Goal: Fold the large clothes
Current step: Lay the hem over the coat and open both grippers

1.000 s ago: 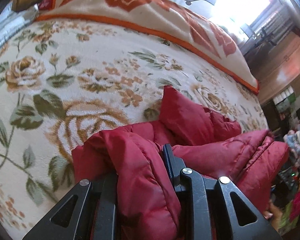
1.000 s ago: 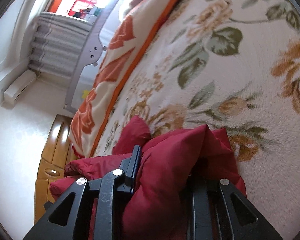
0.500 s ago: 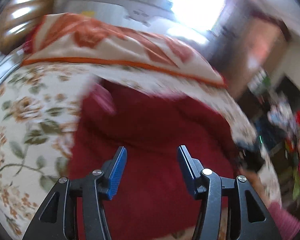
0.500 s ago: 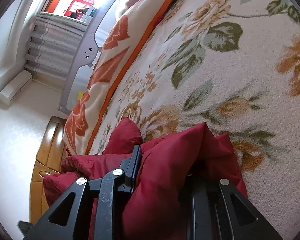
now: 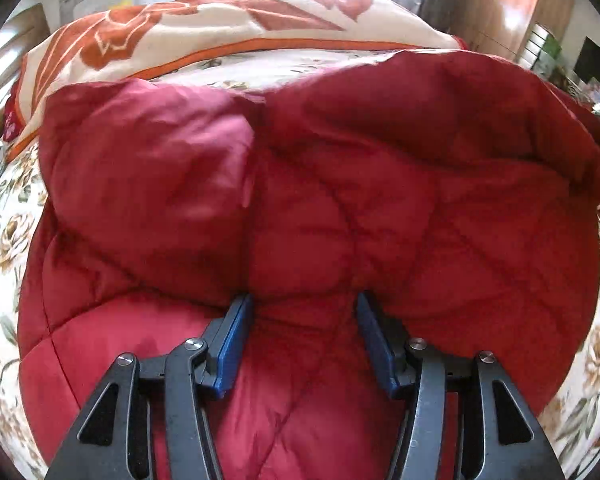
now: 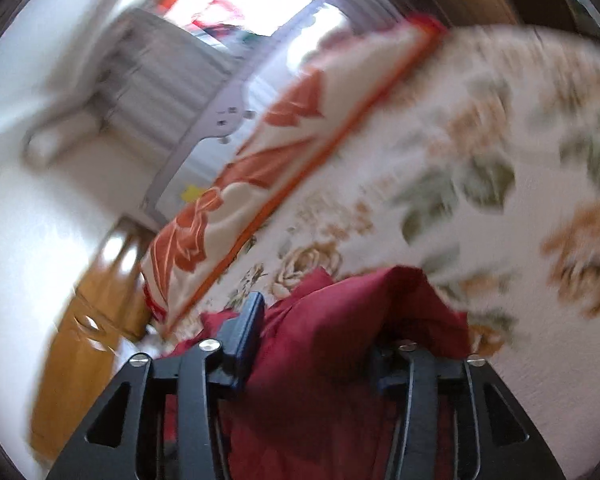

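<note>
A large red quilted jacket (image 5: pixel 340 208) lies bunched on the floral bed cover (image 5: pixel 4 232) and fills most of the left wrist view. My left gripper (image 5: pixel 304 308) is open, its blue-padded fingers (image 5: pixel 232 340) spread just over the jacket's near part, holding nothing. In the blurred right wrist view, a fold of the red jacket (image 6: pixel 340 320) sits between the fingers of my right gripper (image 6: pixel 320 340), which have spread apart; the right fingertip is hidden behind the fabric.
A cream blanket with orange flowers and orange trim (image 5: pixel 204 28) lies along the far side of the bed. A grey bed rail (image 6: pixel 204 120) and wooden headboard (image 6: pixel 84 344) stand beyond. Cluttered room items show at the far right (image 5: pixel 572 76).
My left gripper let go of the jacket fold, opened and drew back over the jacket. My right gripper widened around its fold and the view swung, now blurred.
</note>
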The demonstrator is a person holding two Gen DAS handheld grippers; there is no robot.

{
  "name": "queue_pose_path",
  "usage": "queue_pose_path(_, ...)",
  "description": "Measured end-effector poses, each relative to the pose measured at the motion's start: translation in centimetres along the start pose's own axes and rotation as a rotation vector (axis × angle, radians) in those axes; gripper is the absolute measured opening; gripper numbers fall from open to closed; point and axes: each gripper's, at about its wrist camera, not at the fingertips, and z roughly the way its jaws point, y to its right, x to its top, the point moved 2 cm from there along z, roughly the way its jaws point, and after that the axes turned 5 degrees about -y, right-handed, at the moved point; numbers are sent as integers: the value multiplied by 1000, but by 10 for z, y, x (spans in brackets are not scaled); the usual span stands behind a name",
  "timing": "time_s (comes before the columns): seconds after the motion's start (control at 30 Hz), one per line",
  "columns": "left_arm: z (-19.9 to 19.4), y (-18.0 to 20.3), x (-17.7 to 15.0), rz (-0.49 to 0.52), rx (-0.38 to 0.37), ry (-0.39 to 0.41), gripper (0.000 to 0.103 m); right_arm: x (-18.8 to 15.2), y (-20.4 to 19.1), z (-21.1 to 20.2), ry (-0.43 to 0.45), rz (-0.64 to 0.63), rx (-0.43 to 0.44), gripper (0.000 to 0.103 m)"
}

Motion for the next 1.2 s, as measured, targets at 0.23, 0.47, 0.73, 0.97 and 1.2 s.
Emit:
queue_pose_path(0.23, 7, 1, 5, -12, 18, -14, 55, -32, -62, 7, -47, -329, -70, 69)
queue_pose_path(0.47, -16, -29, 18, -83, 96, 13, 46, -39, -34, 102, -321, -464, -318, 67)
queue_pose_path(0.73, 32, -122, 23, -337, 157, -58, 50, -24, 18, 141, -382, -342, -354, 78)
queue_pose_path(0.97, 59, -127, 29, -352, 184, -68, 55, -21, 39, 161, -418, -244, -350, 87)
queue_pose_path(1.2, 45, -123, 23, -341, 194, -56, 55, -24, 43, 161, -409, -232, -346, 88)
